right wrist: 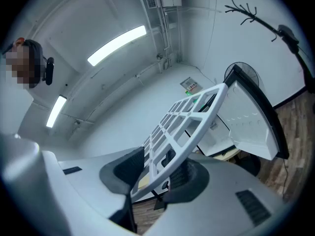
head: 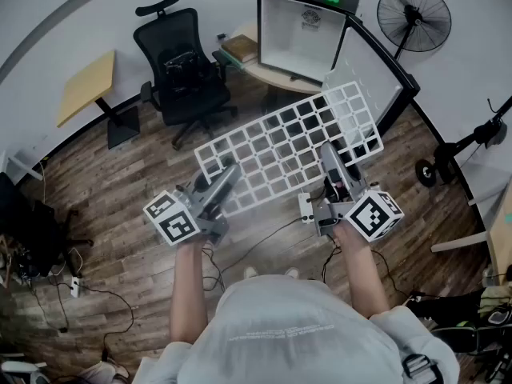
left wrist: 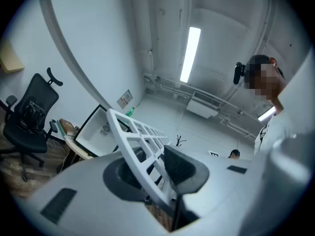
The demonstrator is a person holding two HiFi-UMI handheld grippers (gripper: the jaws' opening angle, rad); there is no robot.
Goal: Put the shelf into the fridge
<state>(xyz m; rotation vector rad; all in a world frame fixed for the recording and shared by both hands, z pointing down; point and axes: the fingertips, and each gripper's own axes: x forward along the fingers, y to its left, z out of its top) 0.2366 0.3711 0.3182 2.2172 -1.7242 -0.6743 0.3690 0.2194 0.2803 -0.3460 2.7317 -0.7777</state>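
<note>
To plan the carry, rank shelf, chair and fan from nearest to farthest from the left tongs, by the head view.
1. Shelf: gripped in the left tongs, just ahead.
2. Chair: on the floor, ahead and left.
3. Fan: far right, beyond the fridge.

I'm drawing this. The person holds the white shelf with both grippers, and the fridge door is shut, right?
No, the fridge door is open, as the head view shows. The left gripper and right gripper do both hold the white shelf.
</note>
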